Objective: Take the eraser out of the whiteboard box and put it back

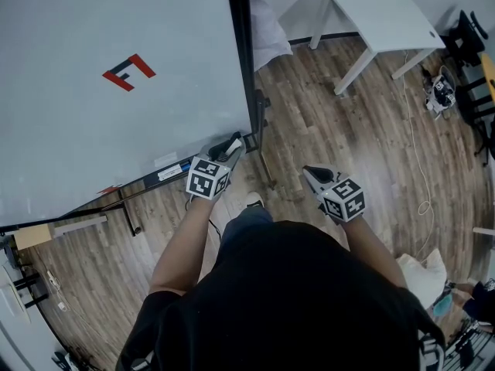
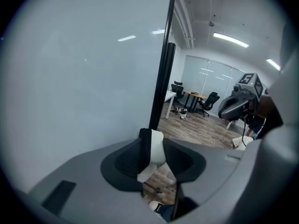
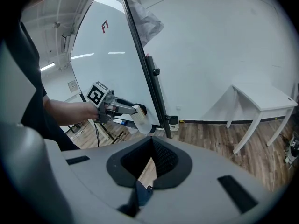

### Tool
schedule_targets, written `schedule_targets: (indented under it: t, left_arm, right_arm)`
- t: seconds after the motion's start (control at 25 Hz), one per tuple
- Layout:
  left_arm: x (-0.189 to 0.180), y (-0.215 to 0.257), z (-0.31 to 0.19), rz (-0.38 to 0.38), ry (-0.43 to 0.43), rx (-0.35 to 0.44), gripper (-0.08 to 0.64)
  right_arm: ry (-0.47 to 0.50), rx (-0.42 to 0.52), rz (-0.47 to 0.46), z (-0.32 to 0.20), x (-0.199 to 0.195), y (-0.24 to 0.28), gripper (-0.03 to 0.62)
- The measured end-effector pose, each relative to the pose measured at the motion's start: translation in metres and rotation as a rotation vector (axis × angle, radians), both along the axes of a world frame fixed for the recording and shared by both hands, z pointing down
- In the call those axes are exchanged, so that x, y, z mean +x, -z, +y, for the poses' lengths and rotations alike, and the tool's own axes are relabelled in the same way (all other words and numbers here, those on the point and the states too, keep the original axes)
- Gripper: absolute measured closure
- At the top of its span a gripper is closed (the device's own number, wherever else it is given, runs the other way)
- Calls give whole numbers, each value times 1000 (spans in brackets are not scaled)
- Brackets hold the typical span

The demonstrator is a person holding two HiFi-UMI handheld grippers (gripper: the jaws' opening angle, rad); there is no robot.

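Observation:
A white eraser with a black back (image 1: 231, 145) (image 2: 156, 148) sits between the jaws of my left gripper (image 1: 234, 141) (image 2: 154, 155), which is shut on it. It is held by the lower right corner of the big whiteboard (image 1: 116, 99), just off the black frame post (image 2: 161, 87). In the right gripper view the left gripper (image 3: 135, 111) shows the eraser (image 3: 140, 118) sticking out in front of the board. A narrow tray (image 1: 151, 181) runs along the board's lower edge. My right gripper (image 1: 311, 173) (image 3: 151, 143) hangs over the wooden floor, shut and holding nothing.
The whiteboard stand's black leg (image 1: 263, 157) reaches onto the floor between the two grippers. A white table (image 1: 371, 14) stands at the back right, with a white cable (image 1: 418, 153) on the floor beside it and office chairs (image 1: 468, 37) at the far right.

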State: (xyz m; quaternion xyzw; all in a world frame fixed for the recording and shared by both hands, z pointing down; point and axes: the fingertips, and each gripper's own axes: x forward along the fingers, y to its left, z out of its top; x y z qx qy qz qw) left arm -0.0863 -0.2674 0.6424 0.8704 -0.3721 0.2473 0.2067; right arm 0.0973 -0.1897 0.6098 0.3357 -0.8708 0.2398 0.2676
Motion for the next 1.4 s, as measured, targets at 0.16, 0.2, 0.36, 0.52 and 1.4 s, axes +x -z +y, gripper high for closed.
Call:
schedule_targets:
  t: [0.16, 0.2, 0.36, 0.52, 1.4]
  left_arm:
    - [1, -10, -2, -2, -6, -21, 408]
    - [1, -13, -3, -4, -9, -26, 408]
    - [2, -23, -4, -16, -22, -42, 408]
    - [3, -32, -6, -31, -32, -53, 408]
    - [-3, -31, -3, -36, -28, -38, 379]
  right_arm:
    - [-3, -10, 5, -3, 0, -5, 597]
    - [-5, -13, 6, -4, 0, -6, 597]
    - [-12, -24, 8, -6, 2, -10, 597]
    - [-20, -32, 10, -6, 3, -14, 597]
    - [-28, -12, 27, 9, 5, -1, 597]
